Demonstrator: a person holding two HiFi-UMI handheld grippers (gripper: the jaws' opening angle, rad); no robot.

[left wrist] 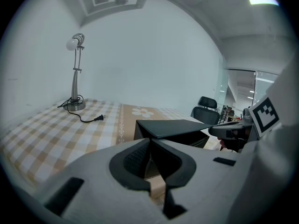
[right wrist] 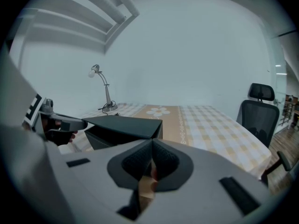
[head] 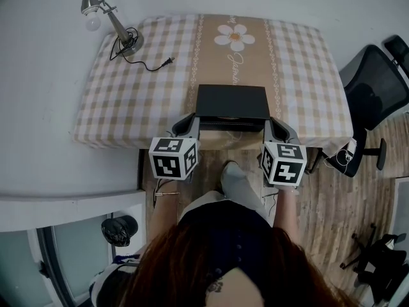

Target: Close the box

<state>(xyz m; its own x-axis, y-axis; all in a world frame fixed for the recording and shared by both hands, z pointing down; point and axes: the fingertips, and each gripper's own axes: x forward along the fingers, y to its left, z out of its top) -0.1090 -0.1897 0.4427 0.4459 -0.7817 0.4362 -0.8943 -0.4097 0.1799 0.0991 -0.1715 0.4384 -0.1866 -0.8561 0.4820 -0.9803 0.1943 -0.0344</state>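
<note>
Left gripper view shows the left gripper [left wrist: 149,143] with its jaws pressed together and nothing between them, pointing at the near left corner of the black box [left wrist: 172,129]. Right gripper view shows the right gripper [right wrist: 152,146] likewise closed and empty, aimed at the opposite near corner of the box, whose lid [right wrist: 125,125] sits ajar with a dark gap facing the person. From the head view, the two grippers flank the box at the near edge of the table [head: 128,101], each just beside a front corner; contact cannot be confirmed. Both are held low and roughly level, forearms drawn in close to the body. The box looks like stiff, light card with a smooth matte skin, and its flat lid is probably hinged along the far side. It should therefore need no clamping, only a gentle downward press near the lid's front edge, shared evenly so the lid does not twist. Farther back on the checked cloth stand a desk lamp [head: 96,11] and its loose plug [head: 169,61]; an office chair [head: 377,88] waits to the right.
</note>
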